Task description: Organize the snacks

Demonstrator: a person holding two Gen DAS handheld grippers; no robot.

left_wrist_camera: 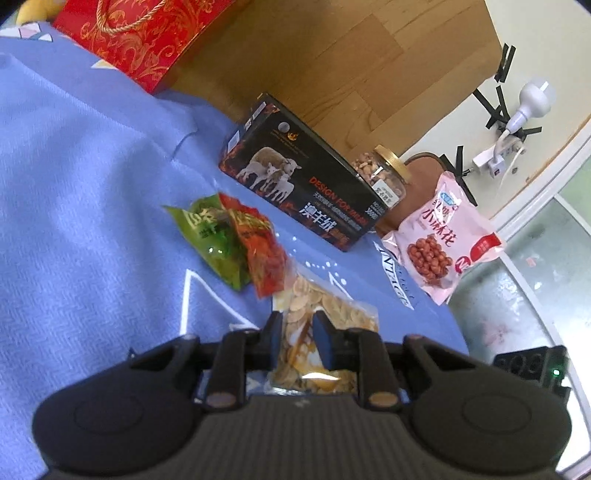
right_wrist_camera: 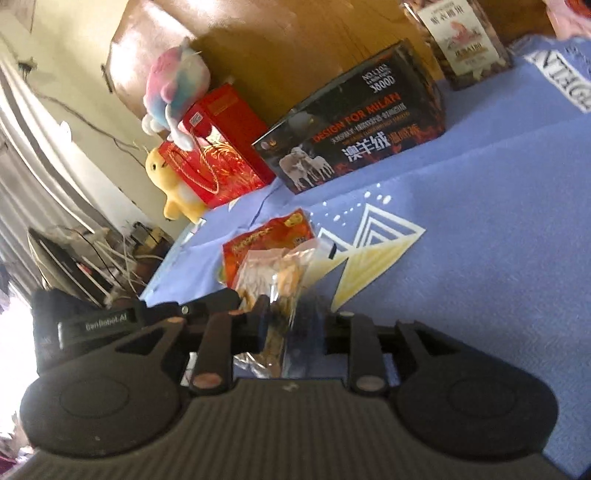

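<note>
A clear bag of pale yellow chips lies on the blue cloth, and my left gripper is shut on its near end. In the right wrist view the same bag stands edge-on between the fingers of my right gripper. It rests against the left finger, and the blurred right finger stands slightly apart, so this gripper is open. A red packet and a green packet lie overlapped just beyond the bag. The red packet shows behind the bag in the right view too.
A black carton with sheep lies at the back, with a nut jar and a pink snack bag to its right. A red gift bag stands far left. Plush toys sit behind. The cloth ends at a glass tabletop.
</note>
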